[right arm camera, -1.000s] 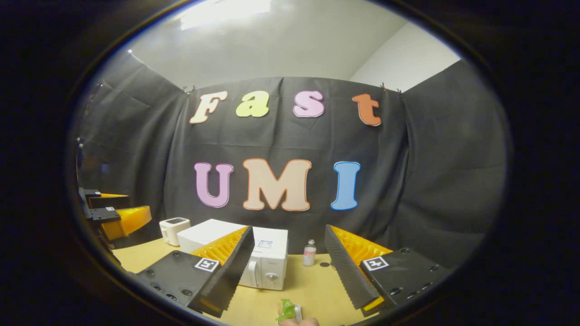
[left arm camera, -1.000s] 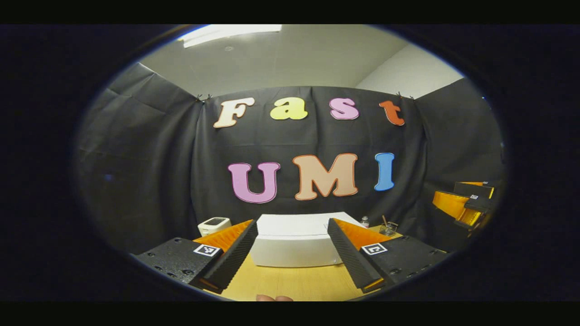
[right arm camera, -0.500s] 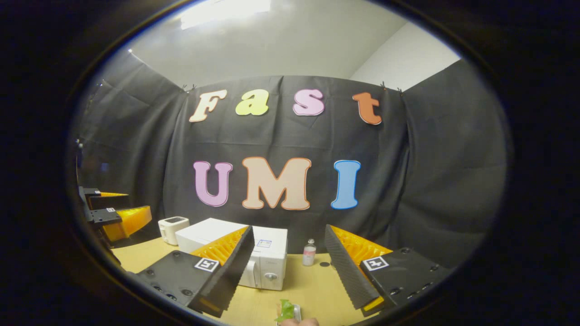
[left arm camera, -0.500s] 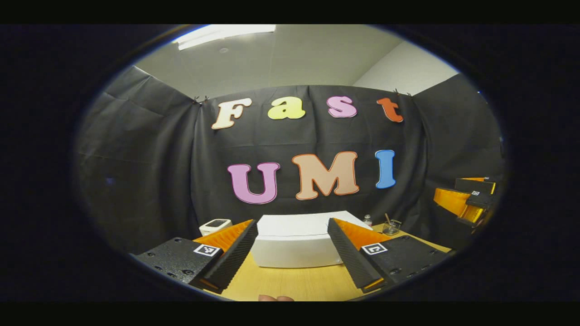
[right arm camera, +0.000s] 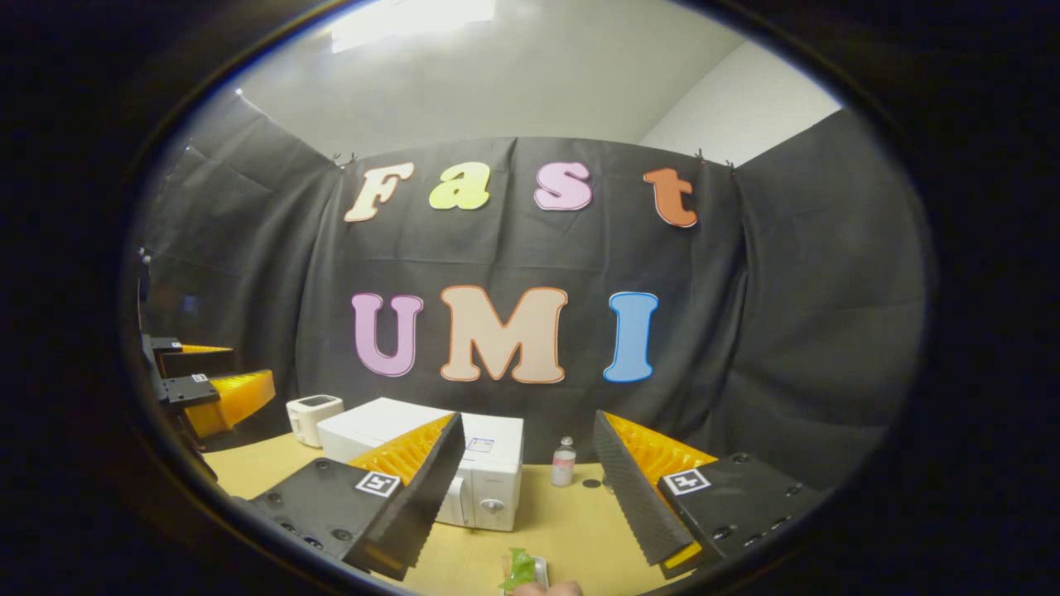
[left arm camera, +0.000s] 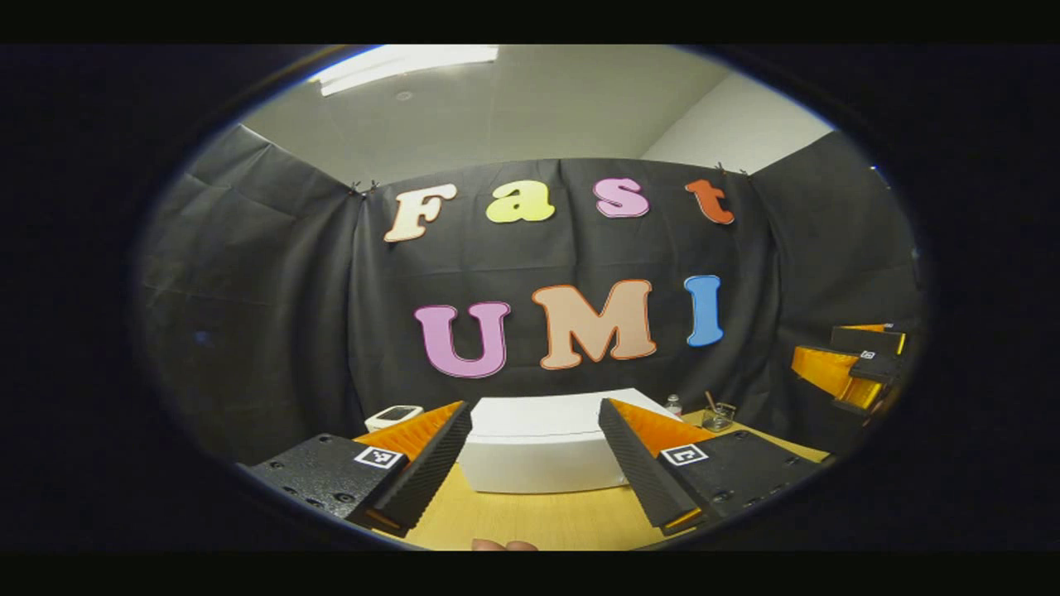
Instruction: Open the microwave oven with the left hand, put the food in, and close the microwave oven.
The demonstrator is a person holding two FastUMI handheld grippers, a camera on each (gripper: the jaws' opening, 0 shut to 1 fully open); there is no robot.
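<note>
A white microwave oven (left arm camera: pixel 542 443) stands on the wooden table (left arm camera: pixel 530 517), straight ahead of my left gripper (left arm camera: pixel 534 468), which is open and holds nothing. In the right gripper view the microwave oven (right arm camera: pixel 489 476) sits left of centre, door shut, with a handle and a knob on its front. My right gripper (right arm camera: pixel 522 488) is open and holds nothing. Food with a green leaf on a small white dish (right arm camera: pixel 522 571) lies on the table at the bottom edge, between and below its fingers. The right gripper (left arm camera: pixel 853 368) appears far right in the left gripper view; the left gripper (right arm camera: pixel 203 385) appears far left in the right gripper view.
A small white toaster (right arm camera: pixel 310 414) stands left of the microwave. A small bottle (right arm camera: pixel 565 462) stands right of it, and a glass holder with sticks (left arm camera: pixel 716 412) sits farther back. A fingertip (left arm camera: pixel 501 545) shows at the bottom edge.
Both views have shifted only slightly; the microwave sits a little lower in the left gripper view. Both grippers stay open.
</note>
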